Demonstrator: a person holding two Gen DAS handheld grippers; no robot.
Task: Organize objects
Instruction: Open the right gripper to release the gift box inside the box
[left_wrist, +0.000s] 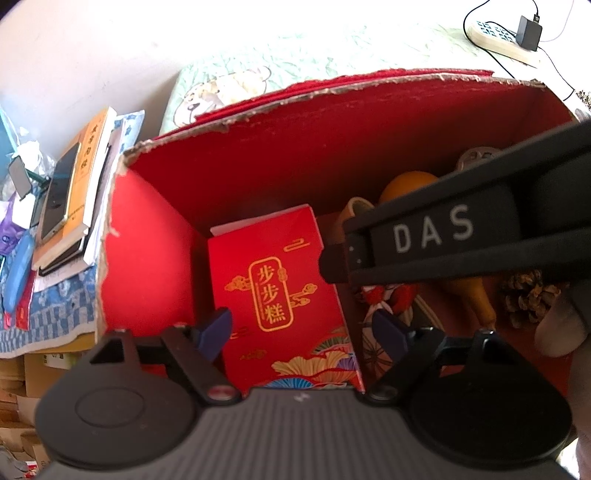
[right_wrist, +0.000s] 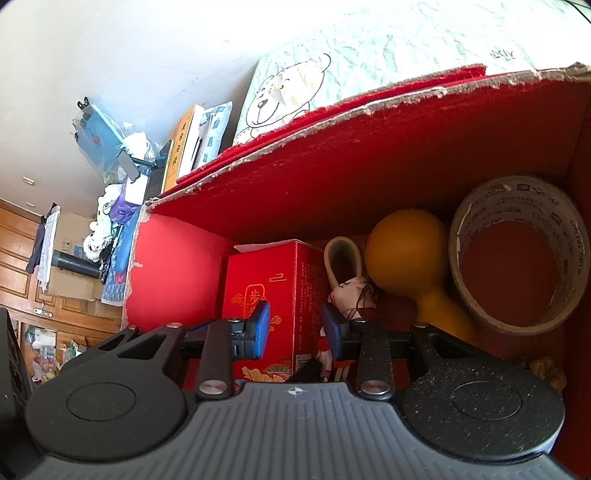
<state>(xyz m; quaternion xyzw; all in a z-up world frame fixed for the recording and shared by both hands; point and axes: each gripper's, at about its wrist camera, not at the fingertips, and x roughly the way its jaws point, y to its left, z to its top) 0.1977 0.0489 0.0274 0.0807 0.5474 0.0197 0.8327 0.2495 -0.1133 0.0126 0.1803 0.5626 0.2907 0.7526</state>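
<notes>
Downward into red carton (left_wrist: 155, 258): left claw (left_wrist: 306, 332) wide open over gift box (left_wrist: 280, 295); right claw (right_wrist: 295, 328) half-open, empty.

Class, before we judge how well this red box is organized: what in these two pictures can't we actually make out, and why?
- Pine cone: left wrist view, partly hidden by the right tongs' black body.
- Orange gourd: its lower neck disappears behind the right tongs.
- Small red-and-white figure: mostly hidden; what it is cannot be told.
- Tape roll: print too small.
</notes>
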